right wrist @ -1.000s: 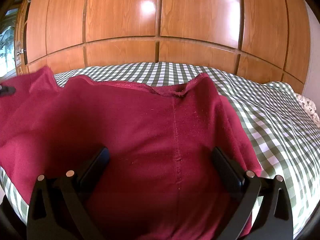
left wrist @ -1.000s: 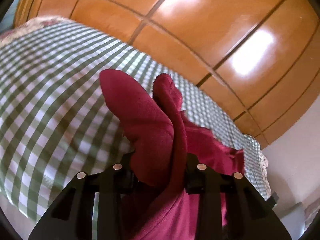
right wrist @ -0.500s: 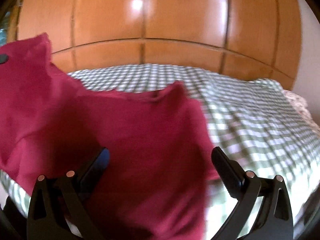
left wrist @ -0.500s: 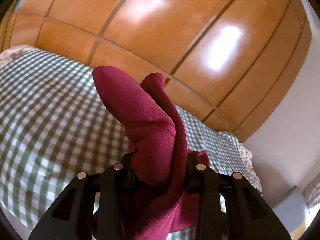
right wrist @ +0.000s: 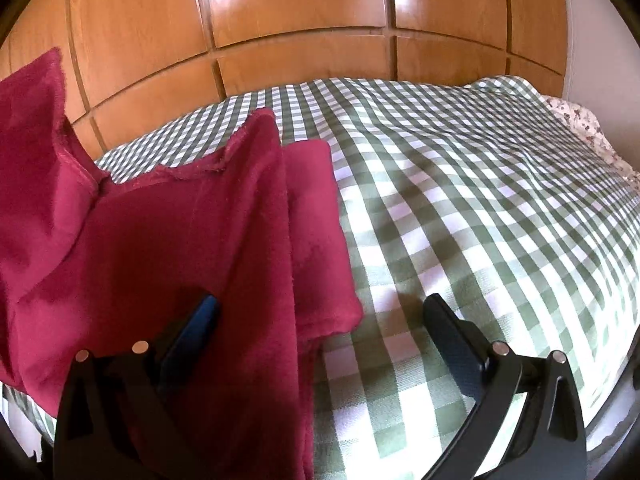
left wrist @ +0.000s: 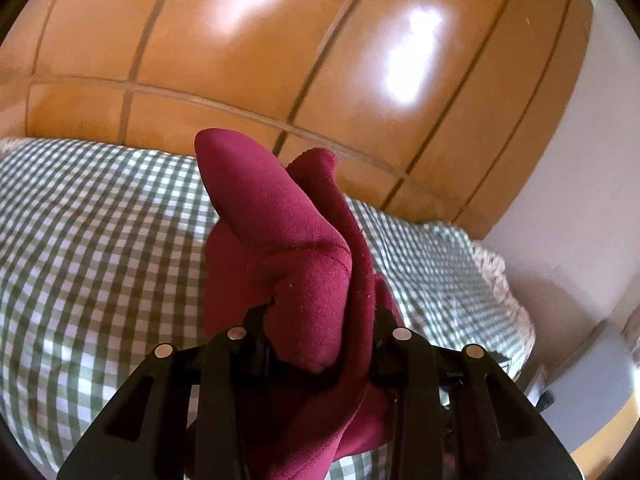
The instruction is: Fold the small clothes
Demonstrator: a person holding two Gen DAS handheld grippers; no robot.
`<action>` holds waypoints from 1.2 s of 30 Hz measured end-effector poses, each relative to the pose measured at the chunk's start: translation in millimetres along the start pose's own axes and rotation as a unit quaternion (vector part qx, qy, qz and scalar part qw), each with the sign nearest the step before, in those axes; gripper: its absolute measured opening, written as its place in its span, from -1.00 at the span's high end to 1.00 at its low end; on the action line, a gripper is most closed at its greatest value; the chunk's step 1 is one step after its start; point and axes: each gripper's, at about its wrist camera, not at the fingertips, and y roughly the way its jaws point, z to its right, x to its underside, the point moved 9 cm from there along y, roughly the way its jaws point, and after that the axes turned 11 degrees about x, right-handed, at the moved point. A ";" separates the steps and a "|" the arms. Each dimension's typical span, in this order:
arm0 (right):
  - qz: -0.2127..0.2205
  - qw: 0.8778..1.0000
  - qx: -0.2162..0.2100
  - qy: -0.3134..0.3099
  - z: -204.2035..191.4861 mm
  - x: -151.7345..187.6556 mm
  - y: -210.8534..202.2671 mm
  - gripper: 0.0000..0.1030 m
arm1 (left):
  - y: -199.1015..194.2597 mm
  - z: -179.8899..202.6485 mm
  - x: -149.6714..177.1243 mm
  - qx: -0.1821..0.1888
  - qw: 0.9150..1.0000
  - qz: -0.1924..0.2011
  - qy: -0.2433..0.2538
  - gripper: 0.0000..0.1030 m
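Through the left wrist view I see my left tongs (left wrist: 320,332) clamped on a bunched fold of the dark red knit garment (left wrist: 288,240), the cloth rising in two rounded lobes between the black fingers (left wrist: 224,384) and hanging down below them. Behind it lies the green-and-white checked bedspread (left wrist: 100,248), and beyond that the glossy orange-brown wooden panelled wall (left wrist: 280,40); a pale plain wall (left wrist: 580,200) shows on the right side. From the right wrist view, my right tongs (right wrist: 320,316) stand wide apart with nothing gripped: the left finger (right wrist: 192,328) lies over the garment's surface, while the right finger (right wrist: 452,328) hovers above bare bedspread (right wrist: 480,200). Here the garment (right wrist: 180,240) lies spread on the left half of the bed, with one straight edge running down toward the camera and a second layer showing just beside it. A corner of it (right wrist: 32,120) is lifted high at the far left, against the wooden panels (right wrist: 300,0). A floral patterned cloth (right wrist: 576,120) peeks out at the bed's far right corner.
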 end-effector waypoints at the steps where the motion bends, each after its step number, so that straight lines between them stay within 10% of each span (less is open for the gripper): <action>1: 0.000 1.000 -0.002 0.002 0.5 -1.7 1.8 -0.96 | 5.8 4.5 2.6 -0.002 1.000 -0.007 0.006 0.39; 15: 0.006 0.999 -0.031 0.020 4.5 -3.1 8.7 -0.97 | 113.0 43.4 66.7 0.027 0.991 -0.128 0.031 0.27; 20: 0.012 0.999 -0.037 0.019 5.1 -1.3 8.6 -0.97 | 119.6 58.4 82.9 0.134 0.978 -0.153 -0.049 -0.25; 24: 0.023 0.998 -0.048 0.023 5.9 -0.4 8.1 -0.97 | 83.8 73.0 59.9 0.187 0.978 -0.092 -0.033 -0.40; 30: -0.001 0.998 -0.064 0.018 12.4 -5.2 1.6 -0.96 | 33.1 -2.8 35.0 0.048 0.998 0.014 -0.039 -0.53; 36: 0.006 0.990 -0.099 0.100 46.7 -24.4 -38.7 -0.86 | 18.0 -86.2 69.0 -0.046 0.994 0.002 -0.103 -0.53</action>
